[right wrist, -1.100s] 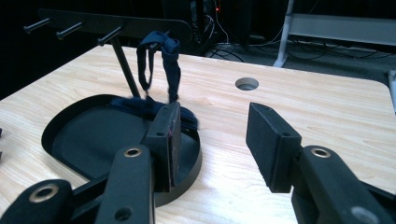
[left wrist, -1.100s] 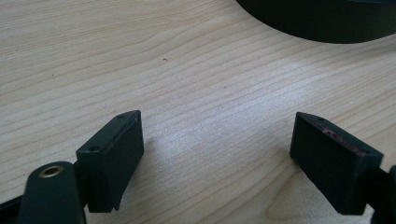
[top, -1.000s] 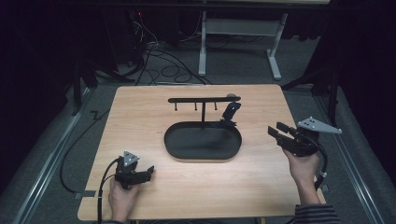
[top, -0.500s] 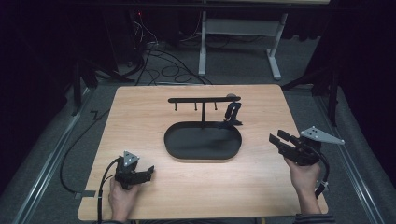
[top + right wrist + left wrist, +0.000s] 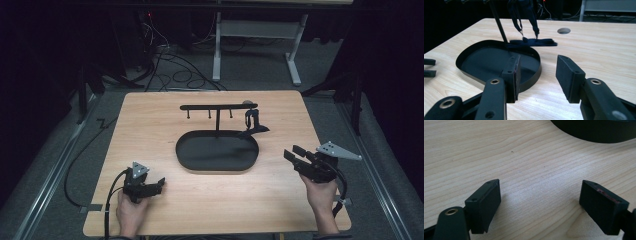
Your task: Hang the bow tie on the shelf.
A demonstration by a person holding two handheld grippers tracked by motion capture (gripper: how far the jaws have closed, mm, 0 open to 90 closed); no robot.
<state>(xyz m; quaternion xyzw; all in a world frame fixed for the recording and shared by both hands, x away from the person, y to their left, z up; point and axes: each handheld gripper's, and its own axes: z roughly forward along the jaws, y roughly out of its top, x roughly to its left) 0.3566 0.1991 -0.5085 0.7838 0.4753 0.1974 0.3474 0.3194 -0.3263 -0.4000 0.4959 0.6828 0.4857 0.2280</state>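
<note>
A black oval tray (image 5: 200,162) lies mid-table, and from it rises a thin stand with a hooked crossbar (image 5: 218,106). A dark strap (image 5: 252,122) hangs from the bar's right end, its lower part resting on the tray's rim (image 5: 534,42). My right gripper (image 5: 292,152) is held low over the table to the right of the tray, jaws open and empty, pointing at the tray (image 5: 474,62). My left gripper (image 5: 159,185) rests near the front left, open with only bare wood between its fingers (image 5: 484,202). The tray's edge (image 5: 599,132) lies ahead of it.
The wooden table (image 5: 150,130) has a round hole (image 5: 563,30) behind the strap. Cables trail from both grippers and across the dark floor (image 5: 165,70) beyond. A white-legged desk frame (image 5: 260,35) stands farther back. The left gripper's jaws (image 5: 429,67) show beyond the tray.
My right gripper has sunk toward the table and drawn slightly nearer the person, jaws still open. The strap has swung from tilted to hanging straight. The left gripper has stayed put.
</note>
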